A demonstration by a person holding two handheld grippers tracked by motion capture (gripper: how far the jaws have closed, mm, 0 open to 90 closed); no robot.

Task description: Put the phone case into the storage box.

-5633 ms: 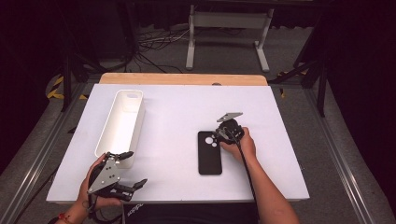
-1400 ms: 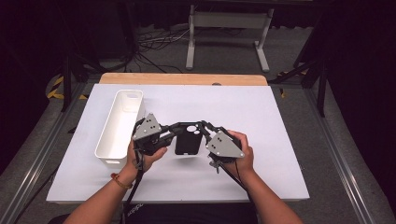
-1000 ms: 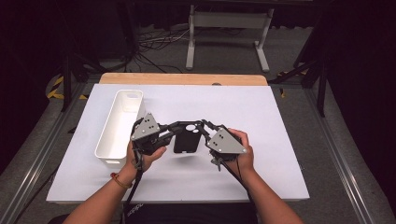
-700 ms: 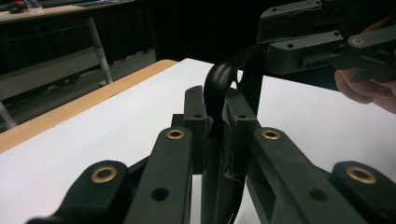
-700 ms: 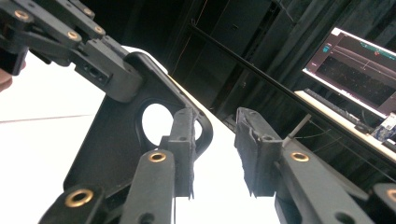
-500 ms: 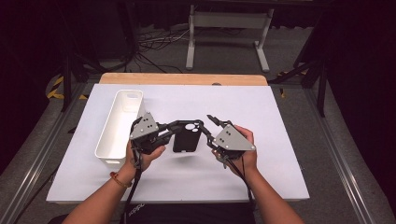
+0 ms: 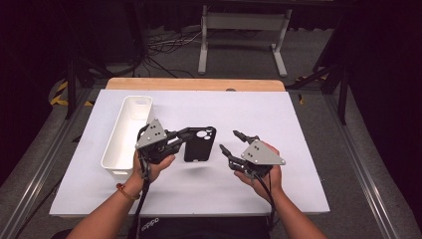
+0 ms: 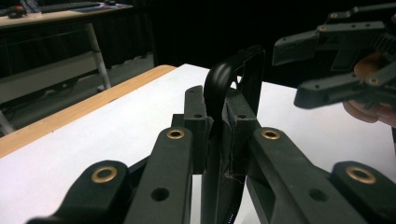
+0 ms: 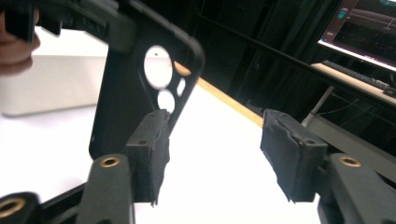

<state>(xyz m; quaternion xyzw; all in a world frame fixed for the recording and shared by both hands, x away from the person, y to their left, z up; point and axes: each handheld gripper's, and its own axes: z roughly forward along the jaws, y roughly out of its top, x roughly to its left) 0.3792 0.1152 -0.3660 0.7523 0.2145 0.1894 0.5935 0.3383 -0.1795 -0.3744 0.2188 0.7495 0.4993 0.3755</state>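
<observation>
A black phone case is seen from the high view clamped by its left edge in the left tool, held above the middle of the white table. In the left tool view the case is met edge-on, a thin curved rim pinched tight between the two black pads, and its lower part is cut off by the picture's bottom edge. Whether the case touches the table cannot be made out.

The right tool is held just right of the case, nearer the table's front edge, with its jaws apart and nothing between them; they have just been opening. In the right tool view the tool is shown with rough, frayed dark padding on its fingers, and the case is blurred, its top cropped, with rounded camera cut-outs visible.

A long white bin of smooth plastic with rounded corners is placed along the table's left edge. Its inside is seen only in part, and nothing is visible in it.

A bare wooden strip runs along the table's far edge.
</observation>
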